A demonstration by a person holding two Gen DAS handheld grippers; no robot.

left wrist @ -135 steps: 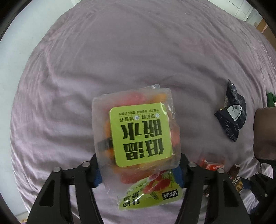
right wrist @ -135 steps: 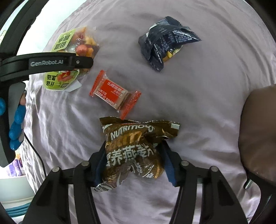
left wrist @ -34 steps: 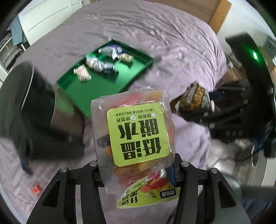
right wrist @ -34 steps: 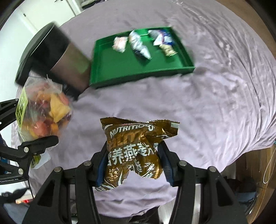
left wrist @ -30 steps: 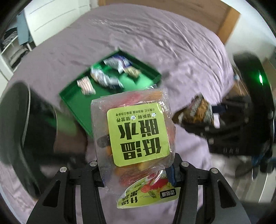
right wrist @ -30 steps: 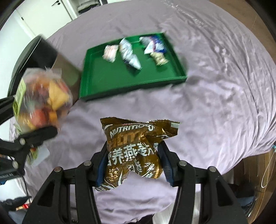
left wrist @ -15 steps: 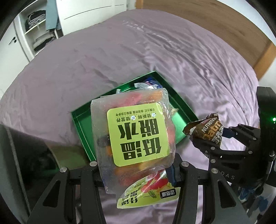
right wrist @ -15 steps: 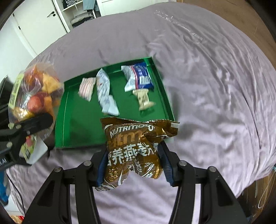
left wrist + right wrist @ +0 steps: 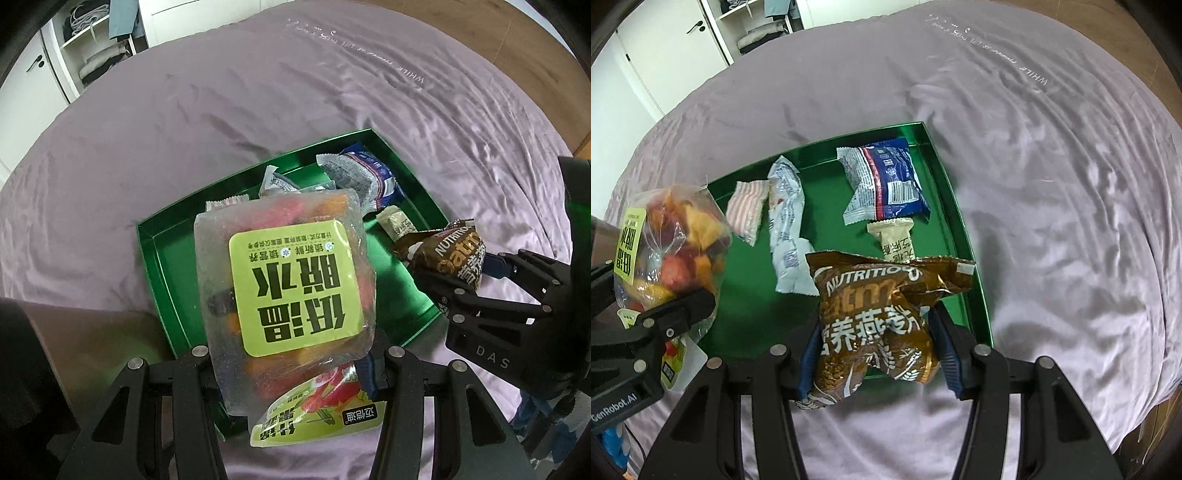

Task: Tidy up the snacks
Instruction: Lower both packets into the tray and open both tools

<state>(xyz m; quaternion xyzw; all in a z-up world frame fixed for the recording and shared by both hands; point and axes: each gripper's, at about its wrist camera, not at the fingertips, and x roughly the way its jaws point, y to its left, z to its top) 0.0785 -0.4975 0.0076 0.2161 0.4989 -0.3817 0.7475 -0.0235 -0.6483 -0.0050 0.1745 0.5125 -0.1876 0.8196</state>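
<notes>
Green tray (image 9: 975, 295) sits on the purple bed (image 9: 1052, 184). The left gripper (image 9: 291, 365) squeezes the fruit bag (image 9: 284, 280); the right gripper (image 9: 875, 350) squeezes the brown bag (image 9: 879, 317).

tray (image 9: 945, 173) far edge: blocked by blue packet (image 9: 886, 181), white wrapper (image 9: 786, 218), striped sachet (image 9: 746, 206); beige bar (image 9: 894, 240) near right edge
tray near-left corner: bare green floor; open
bedspread (image 9: 1052, 184) right of tray: open

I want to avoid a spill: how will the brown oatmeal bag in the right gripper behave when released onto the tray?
The brown oatmeal bag looks crumpled and pinched between the fingers, so probably soft and floppy. It would likely slump flat on the green tray, not roll.
</notes>
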